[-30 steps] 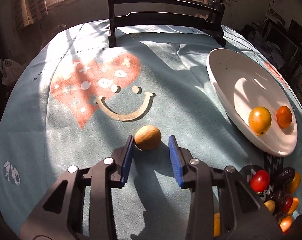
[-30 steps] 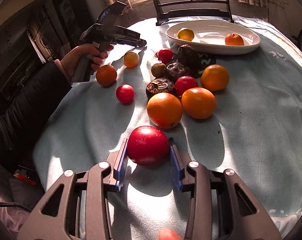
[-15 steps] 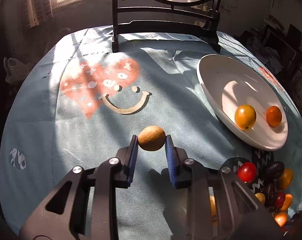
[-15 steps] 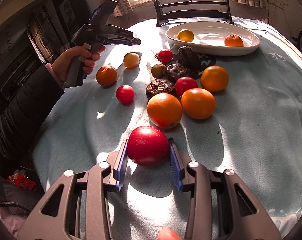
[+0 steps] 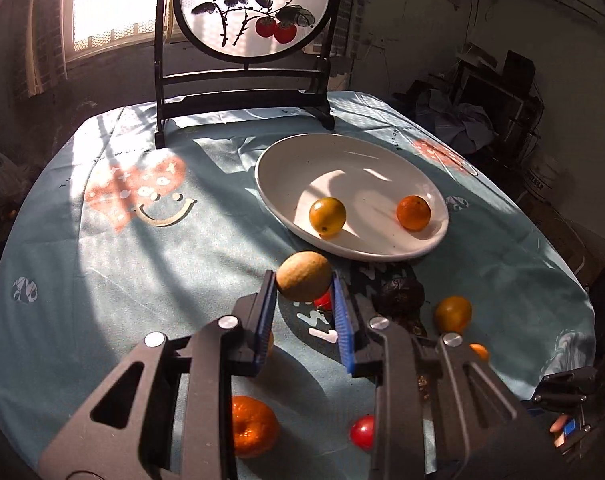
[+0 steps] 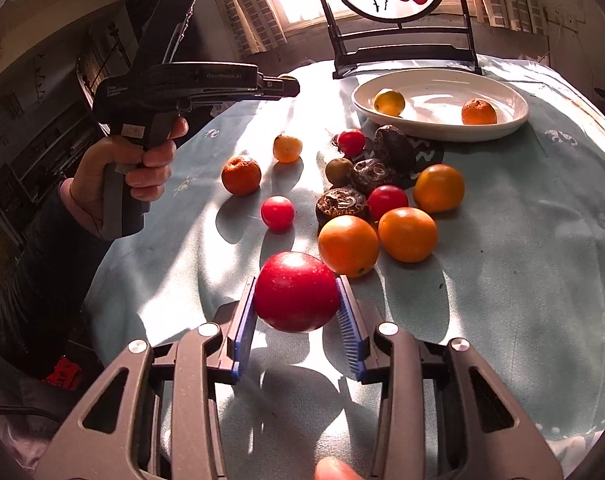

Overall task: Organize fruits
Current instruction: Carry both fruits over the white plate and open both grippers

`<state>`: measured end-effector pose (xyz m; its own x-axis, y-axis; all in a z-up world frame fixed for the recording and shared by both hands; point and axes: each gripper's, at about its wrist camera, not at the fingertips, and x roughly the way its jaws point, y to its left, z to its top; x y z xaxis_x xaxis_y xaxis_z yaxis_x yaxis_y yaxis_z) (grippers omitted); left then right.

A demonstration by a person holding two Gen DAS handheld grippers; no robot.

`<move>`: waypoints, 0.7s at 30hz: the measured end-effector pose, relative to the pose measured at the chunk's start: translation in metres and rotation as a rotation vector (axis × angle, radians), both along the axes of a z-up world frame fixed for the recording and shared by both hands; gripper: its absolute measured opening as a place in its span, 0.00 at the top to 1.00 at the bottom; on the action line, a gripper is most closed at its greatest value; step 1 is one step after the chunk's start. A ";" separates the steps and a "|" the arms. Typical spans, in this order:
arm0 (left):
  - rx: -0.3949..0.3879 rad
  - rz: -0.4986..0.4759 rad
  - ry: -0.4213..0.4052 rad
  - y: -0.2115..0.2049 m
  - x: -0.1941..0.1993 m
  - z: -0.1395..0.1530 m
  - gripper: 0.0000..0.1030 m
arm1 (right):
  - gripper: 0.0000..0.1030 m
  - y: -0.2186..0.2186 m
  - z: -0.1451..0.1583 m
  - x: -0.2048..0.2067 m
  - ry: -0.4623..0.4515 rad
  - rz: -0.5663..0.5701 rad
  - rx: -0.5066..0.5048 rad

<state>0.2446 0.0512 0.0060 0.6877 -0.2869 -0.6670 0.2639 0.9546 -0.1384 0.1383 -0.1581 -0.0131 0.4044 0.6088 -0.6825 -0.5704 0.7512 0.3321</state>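
Left gripper (image 5: 303,290): I have it clamped on a brown fruit (image 5: 304,276), both blue pads against its sides, held up off the cloth (image 5: 102,260). The fruit sits far out at the fingertips, so the grip is shallow; I judge a tilt could roll it free. It points toward the near rim of the white plate (image 5: 286,152), which reads as the drop spot, since a yellow fruit (image 5: 327,216) and a small orange (image 5: 413,213) already lie in it, well apart.

Right gripper (image 6: 296,300): pads touching both sides of a red apple (image 6: 296,291). Whether it is squeezed or merely bracketed I judge as gripped, contact showing on both flanks. I cannot tell if the apple is off the cloth; its shadow lies just beneath.

Beyond the apple, the loose pile: two big oranges (image 6: 348,245) side by side, dark wrinkled fruits (image 6: 340,202) behind them, more small red and orange pieces out to the left. All lie between my grippers and the plate, near its front rim.

My read: early in the sort, two on the plate and most still on the cloth. The left load goes first, being nearer the plate. A high carry over the pile would avoid knocking round fruit, which rolls easily on this cloth.
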 end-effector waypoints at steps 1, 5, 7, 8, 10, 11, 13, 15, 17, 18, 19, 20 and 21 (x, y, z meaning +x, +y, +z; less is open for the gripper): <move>-0.004 -0.014 -0.003 -0.005 -0.001 0.001 0.73 | 0.62 -0.001 0.006 0.002 -0.005 0.001 0.014; -0.031 -0.046 0.001 -0.024 0.011 0.003 0.73 | 0.62 -0.012 0.035 0.033 -0.086 -0.071 0.055; -0.025 -0.039 0.001 -0.035 0.027 0.005 0.73 | 0.62 -0.017 0.044 0.064 -0.127 -0.145 0.046; -0.025 -0.039 0.004 -0.041 0.037 0.006 0.73 | 0.62 -0.020 0.046 0.083 -0.142 -0.185 0.034; -0.015 -0.029 0.009 -0.049 0.058 0.005 0.73 | 0.62 -0.021 0.044 0.121 -0.146 -0.246 -0.017; -0.007 -0.023 0.015 -0.053 0.069 0.004 0.73 | 0.62 -0.021 0.040 0.139 -0.134 -0.267 -0.035; 0.007 -0.006 0.032 -0.059 0.090 0.001 0.73 | 0.62 -0.023 0.029 0.170 -0.107 -0.293 -0.056; 0.029 0.008 0.045 -0.062 0.108 -0.004 0.73 | 0.62 -0.022 0.021 0.190 -0.092 -0.299 -0.066; 0.042 0.023 0.063 -0.063 0.123 -0.009 0.73 | 0.62 -0.019 0.014 0.201 -0.086 -0.281 -0.071; 0.044 0.027 0.075 -0.064 0.130 -0.012 0.73 | 0.62 -0.019 0.011 0.205 -0.081 -0.274 -0.071; 0.047 0.030 0.087 -0.064 0.135 -0.015 0.73 | 0.62 -0.017 0.008 0.208 -0.074 -0.267 -0.071; 0.054 0.034 0.096 -0.065 0.141 -0.018 0.73 | 0.62 -0.015 0.005 0.210 -0.069 -0.259 -0.071; 0.063 0.037 0.101 -0.067 0.145 -0.020 0.73 | 0.62 -0.014 0.003 0.212 -0.065 -0.254 -0.076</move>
<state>0.3895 -0.0157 -0.0142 0.6255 -0.2180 -0.7491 0.2164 0.9710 -0.1018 0.3504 -0.1725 -0.0104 0.5822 0.4306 -0.6896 -0.3789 0.8942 0.2385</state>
